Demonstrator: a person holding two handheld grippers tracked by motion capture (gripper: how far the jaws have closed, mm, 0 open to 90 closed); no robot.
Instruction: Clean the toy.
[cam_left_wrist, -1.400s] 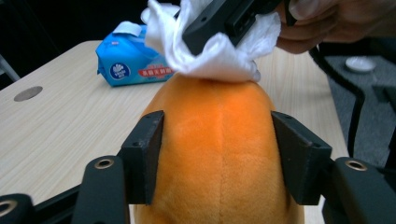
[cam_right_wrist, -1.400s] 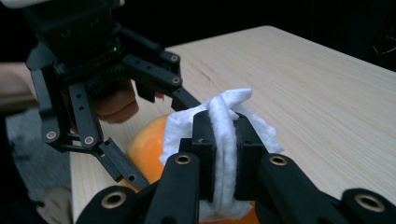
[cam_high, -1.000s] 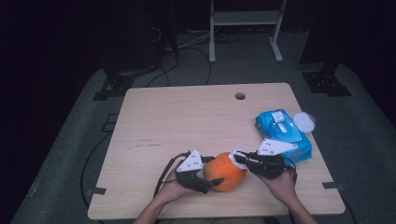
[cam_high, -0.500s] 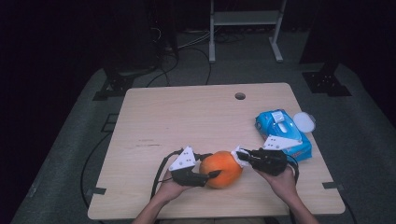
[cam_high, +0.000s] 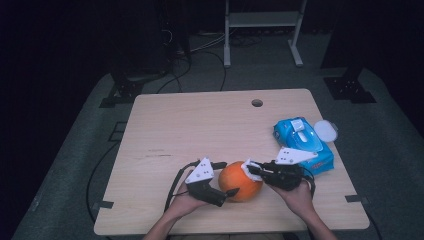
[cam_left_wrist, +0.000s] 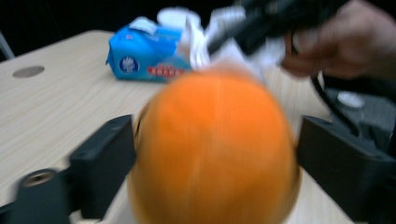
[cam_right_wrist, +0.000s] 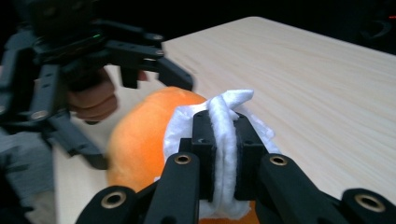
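Against the orange ball (cam_high: 240, 181), right gripper (cam_high: 255, 169) fingers pinch a white wipe (cam_right_wrist: 224, 122).

You see a light wooden table (cam_high: 200, 125) with a small round hole (cam_high: 257, 103) near its far edge. It stands on a grey carpet floor (cam_high: 75, 175). Behind it, the room is very dark. A white metal shelf frame (cam_high: 262, 30) stands there, and black cables (cam_high: 200, 55) lie on the floor.

Dark lab: lone wooden table (cam_high: 200, 125), floor cables (cam_high: 200, 47), metal stand (cam_high: 262, 20).
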